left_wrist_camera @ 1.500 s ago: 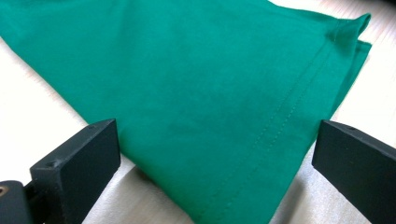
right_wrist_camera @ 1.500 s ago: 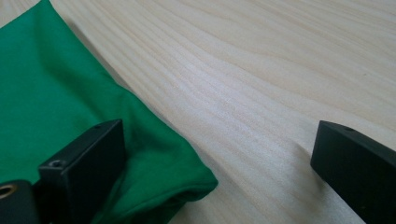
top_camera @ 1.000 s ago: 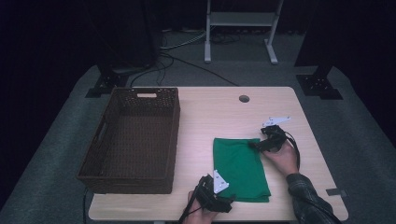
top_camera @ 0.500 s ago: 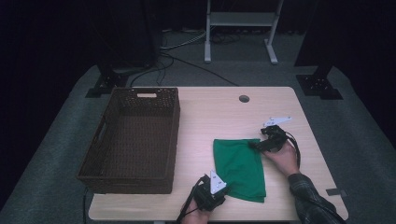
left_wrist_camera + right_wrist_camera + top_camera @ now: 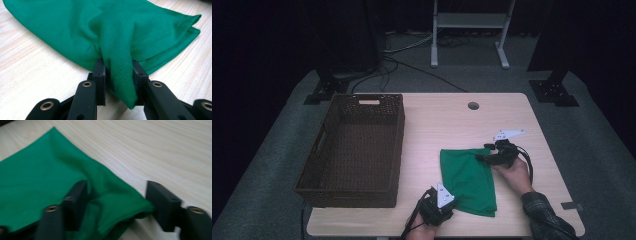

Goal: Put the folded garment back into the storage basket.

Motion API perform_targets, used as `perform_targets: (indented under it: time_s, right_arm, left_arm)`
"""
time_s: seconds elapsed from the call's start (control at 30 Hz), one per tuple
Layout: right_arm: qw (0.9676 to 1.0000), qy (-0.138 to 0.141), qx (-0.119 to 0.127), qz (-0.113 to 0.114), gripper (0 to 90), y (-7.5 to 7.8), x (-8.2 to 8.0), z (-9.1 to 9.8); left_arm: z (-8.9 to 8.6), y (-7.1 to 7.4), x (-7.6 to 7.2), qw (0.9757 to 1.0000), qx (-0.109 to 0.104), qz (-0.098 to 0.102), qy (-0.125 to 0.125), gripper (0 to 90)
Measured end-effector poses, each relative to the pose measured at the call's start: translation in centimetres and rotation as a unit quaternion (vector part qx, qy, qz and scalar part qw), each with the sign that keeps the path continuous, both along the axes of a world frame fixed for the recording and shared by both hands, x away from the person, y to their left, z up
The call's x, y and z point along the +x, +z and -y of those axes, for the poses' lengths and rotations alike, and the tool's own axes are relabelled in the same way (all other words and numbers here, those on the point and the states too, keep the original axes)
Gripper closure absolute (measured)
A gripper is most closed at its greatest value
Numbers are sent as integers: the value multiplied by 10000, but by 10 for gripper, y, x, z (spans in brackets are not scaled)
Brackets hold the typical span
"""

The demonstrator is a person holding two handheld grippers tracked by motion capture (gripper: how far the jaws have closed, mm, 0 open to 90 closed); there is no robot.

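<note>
Our left gripper (image 5: 117,75) pinches the near edge of the green cloth (image 5: 468,180) on the table (image 5: 437,120). Our right gripper (image 5: 117,202) has just been closing around the cloth's far right corner, jaws not yet pressing.

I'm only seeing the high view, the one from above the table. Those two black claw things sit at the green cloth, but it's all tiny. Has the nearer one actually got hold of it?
Observer: Yes. In the left gripper view, the left gripper has a bunched fold of the green cloth pinched tight between its jaws.
Operator: And the other claw, by the far corner?
Observer: In the right gripper view, the right gripper has just been closing, but one jaw stands clear of the cloth's corner, so nothing is clamped there yet.
Operator: Is the cloth one flat sheet?
Observer: No. The left gripper view shows stitched hems stacked in layers at its edge, so it is folded.
</note>
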State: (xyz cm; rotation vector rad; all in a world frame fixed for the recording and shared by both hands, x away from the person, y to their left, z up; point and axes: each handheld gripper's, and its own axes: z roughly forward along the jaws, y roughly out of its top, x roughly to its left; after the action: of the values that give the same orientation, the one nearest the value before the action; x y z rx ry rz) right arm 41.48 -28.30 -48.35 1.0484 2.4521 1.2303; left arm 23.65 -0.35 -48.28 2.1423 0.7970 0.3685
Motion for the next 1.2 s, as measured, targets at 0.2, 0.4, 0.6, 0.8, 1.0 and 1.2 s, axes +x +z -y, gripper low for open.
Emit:
perform_targets:
  time_s: [0.2, 0.4, 0.6, 0.8, 1.0, 1.2]
  right_arm:
    - [10000, 33, 65, -43, 591, 0, -8, -3]
    - [10000, 60, 74, 18, 743, 0, -16, -8]
    - [9998, 12, -29, 202, 764, 0, -21, -11]
    - [9996, -32, -98, 281, 774, 1, -23, -13]
    - [9995, -127, -103, 253, 776, 1, -24, -14]
    - [9993, -211, -163, 250, 778, 2, -26, -17]
  left_arm:
    - [0, 0, 0, 10000, -2, -4, 0, 714]
    - [0, 0, 0, 10000, -12, -18, 1, 714]
    - [1, 0, -1, 9999, -24, -25, 105, 715]
    - [1, 0, -1, 9999, -19, -9, 99, 723]
    - [0, 0, 2, 10000, -85, -25, 29, 760]
    - [0, 1, 5, 9999, -131, 22, -46, 767]
